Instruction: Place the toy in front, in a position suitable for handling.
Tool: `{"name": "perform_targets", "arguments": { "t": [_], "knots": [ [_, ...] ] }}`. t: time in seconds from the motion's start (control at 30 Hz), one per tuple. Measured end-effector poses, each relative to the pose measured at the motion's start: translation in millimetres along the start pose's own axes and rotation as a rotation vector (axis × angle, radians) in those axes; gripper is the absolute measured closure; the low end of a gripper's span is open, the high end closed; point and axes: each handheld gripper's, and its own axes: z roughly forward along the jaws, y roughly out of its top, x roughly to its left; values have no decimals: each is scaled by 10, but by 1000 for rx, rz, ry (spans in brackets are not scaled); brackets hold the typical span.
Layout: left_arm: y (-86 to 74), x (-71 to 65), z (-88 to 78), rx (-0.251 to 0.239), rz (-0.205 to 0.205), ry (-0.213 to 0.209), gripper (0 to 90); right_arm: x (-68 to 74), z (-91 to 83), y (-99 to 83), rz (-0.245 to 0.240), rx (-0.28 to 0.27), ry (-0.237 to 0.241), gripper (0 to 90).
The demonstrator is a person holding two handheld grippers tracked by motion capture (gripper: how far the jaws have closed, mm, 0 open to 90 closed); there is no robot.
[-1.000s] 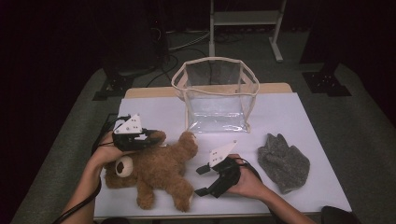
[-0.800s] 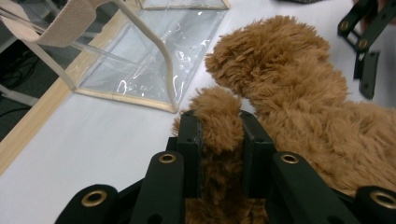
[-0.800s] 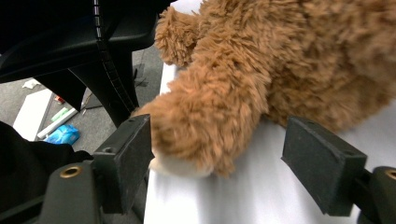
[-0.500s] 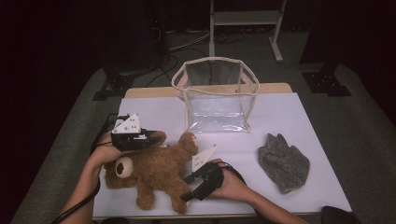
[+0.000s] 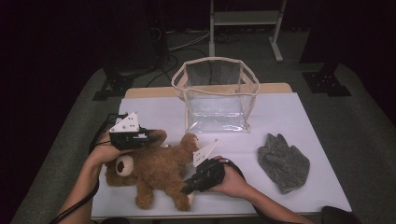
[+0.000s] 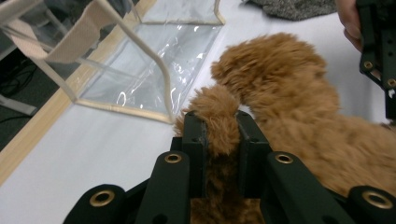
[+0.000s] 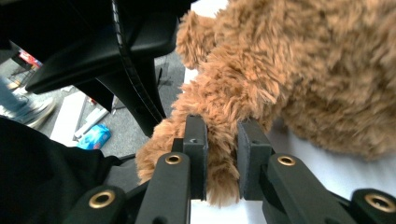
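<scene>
Fur, shaggy and caramel brown, covers the teddy bear (image 5: 154,172), which lies sprawled on the white table (image 5: 299,116) in front of the clear plastic bag (image 5: 215,95), its pale round muzzle turned toward the person's left. A grey knitted cloth (image 5: 283,161) lies well apart from the bear, on its right.

The left gripper (image 5: 148,138) is at the bear's far side, near the head. The left gripper view brings this close: the two black jaws are clamped on a limb of the bear (image 6: 219,126), the fur bulging up between the pads, with the bag's cream-trimmed edge (image 6: 159,74) just beyond.

The right gripper (image 5: 188,188) lies against the bear's near side. Its jaws have just been closing, and the right gripper view shows them now pinched on a paw (image 7: 219,149) that hangs off the table's near edge. That view also takes in what the high view cannot: the floor below the table, with a blue packet (image 7: 93,136) and dark chair parts beside the bear.
</scene>
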Motion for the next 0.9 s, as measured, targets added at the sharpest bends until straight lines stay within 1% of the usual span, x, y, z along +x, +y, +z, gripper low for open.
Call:
{"name": "perform_targets", "arguments": {
  "t": [0.1, 0.2, 0.3, 0.4, 0.47, 0.53, 0.7, 0.77, 0.83, 0.9],
  "knots": [
    [73, -12, -9, -3, 14, -1, 776, 39, -121, 44, -14, 9, -14, 766],
    [180, -33, 9, -17, 29, -6, 778, 90, -278, 45, -26, 11, -25, 768],
    [341, -49, 66, -21, 65, -22, 778, 148, -490, 10, -31, 12, -45, 768],
    [525, -71, 164, -34, 95, -41, 778, 206, -750, -47, -35, 2, -72, 768],
    [650, -81, 251, -39, 118, -59, 778, 246, -952, -110, -29, -8, -94, 768],
    [777, -108, 363, -37, 139, -75, 778, 278, -1103, -171, -22, -5, -118, 768],
    [1040, -205, 701, -35, 190, -138, 777, 363, -1489, -417, 7, -4, -174, 767],
    [1104, -241, 846, -35, 199, -165, 777, 388, -1603, -548, 24, -1, -199, 767],
    [1147, -270, 983, -38, 204, -193, 777, 396, -1690, -699, 52, 0, -220, 767],
    [1182, -305, 1126, -34, 213, -223, 777, 394, -1739, -861, 85, 1, -226, 766]
  ]
}}
